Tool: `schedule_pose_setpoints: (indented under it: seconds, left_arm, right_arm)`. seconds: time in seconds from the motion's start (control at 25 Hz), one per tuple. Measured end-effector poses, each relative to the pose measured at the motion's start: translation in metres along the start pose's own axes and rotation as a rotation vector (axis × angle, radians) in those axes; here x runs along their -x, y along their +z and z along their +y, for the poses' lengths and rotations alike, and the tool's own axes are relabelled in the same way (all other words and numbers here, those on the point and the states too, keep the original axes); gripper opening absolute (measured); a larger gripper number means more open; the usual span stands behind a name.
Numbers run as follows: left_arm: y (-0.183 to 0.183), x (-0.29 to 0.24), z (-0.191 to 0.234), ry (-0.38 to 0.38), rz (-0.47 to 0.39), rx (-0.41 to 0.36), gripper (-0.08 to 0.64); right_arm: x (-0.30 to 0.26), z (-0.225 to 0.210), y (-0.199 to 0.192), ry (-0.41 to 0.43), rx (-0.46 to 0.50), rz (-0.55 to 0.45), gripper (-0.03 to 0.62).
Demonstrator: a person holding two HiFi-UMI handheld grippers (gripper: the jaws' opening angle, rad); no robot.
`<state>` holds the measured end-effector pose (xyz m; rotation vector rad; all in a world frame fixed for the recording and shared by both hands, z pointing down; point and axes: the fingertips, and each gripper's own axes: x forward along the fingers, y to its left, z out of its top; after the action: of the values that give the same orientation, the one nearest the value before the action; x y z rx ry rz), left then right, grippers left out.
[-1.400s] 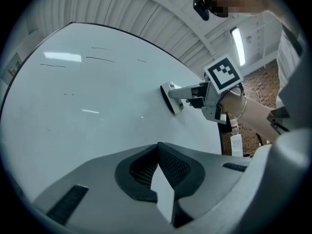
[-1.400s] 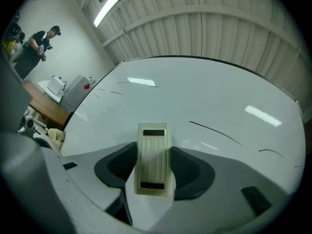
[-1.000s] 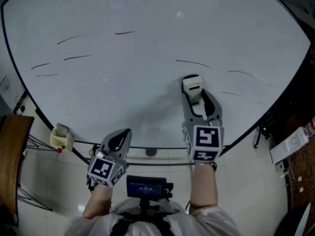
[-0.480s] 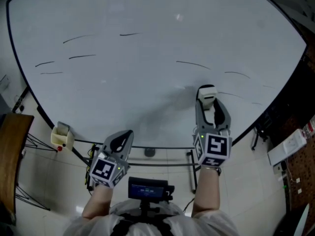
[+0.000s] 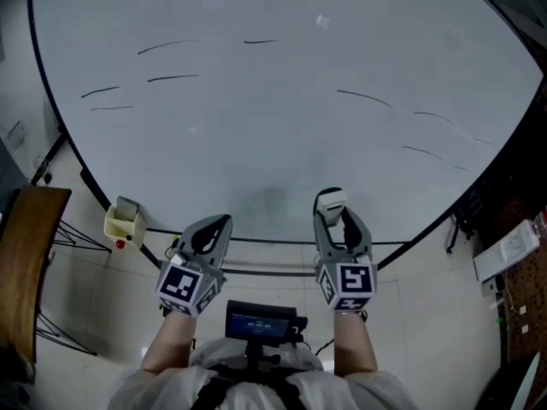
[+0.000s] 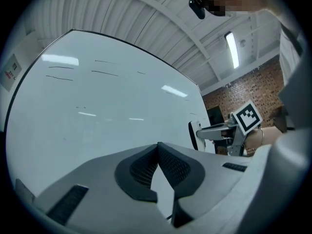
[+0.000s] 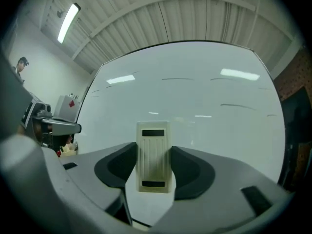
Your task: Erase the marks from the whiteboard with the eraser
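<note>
The whiteboard fills the head view, with thin black marks at its upper left and right. My right gripper is low by the board's bottom edge, shut on the cream eraser, which stands upright between the jaws. I cannot tell whether the eraser touches the board. My left gripper hangs by the bottom edge to the left, its jaws shut on nothing. The left gripper view also shows the whiteboard and the eraser off to the right.
A small yellowish box hangs at the board's lower left edge. A brown wooden surface lies at the far left. A white device sits at the far right. The board's stand legs reach over the tiled floor.
My right gripper with the eraser slid right across the board, then dropped back toward the bottom edge. The left gripper has barely moved. The head view shifted a little.
</note>
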<state>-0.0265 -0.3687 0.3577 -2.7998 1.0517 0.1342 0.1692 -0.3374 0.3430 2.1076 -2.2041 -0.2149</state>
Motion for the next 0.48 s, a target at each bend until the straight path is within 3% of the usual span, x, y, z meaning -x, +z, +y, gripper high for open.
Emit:
schedule_pose_setpoints:
  seconds: [0.12, 0.28, 0.48]
  left_arm:
    - [-0.005, 0.008, 0.004, -0.008, 0.014, 0.012, 0.002]
    - [-0.013, 0.014, 0.000, -0.071, -0.002, 0.012, 0.002]
    - [-0.029, 0.023, -0.002, -0.093, 0.018, 0.050, 0.002]
  right_arm:
    - [0.008, 0.017, -0.026, -0.001, -0.048, 0.054, 0.227]
    - [0.024, 0.041, -0.048, -0.006, -0.042, 0.102, 0.227]
    - [0.035, 0.064, -0.063, 0.029, -0.059, 0.146, 0.227]
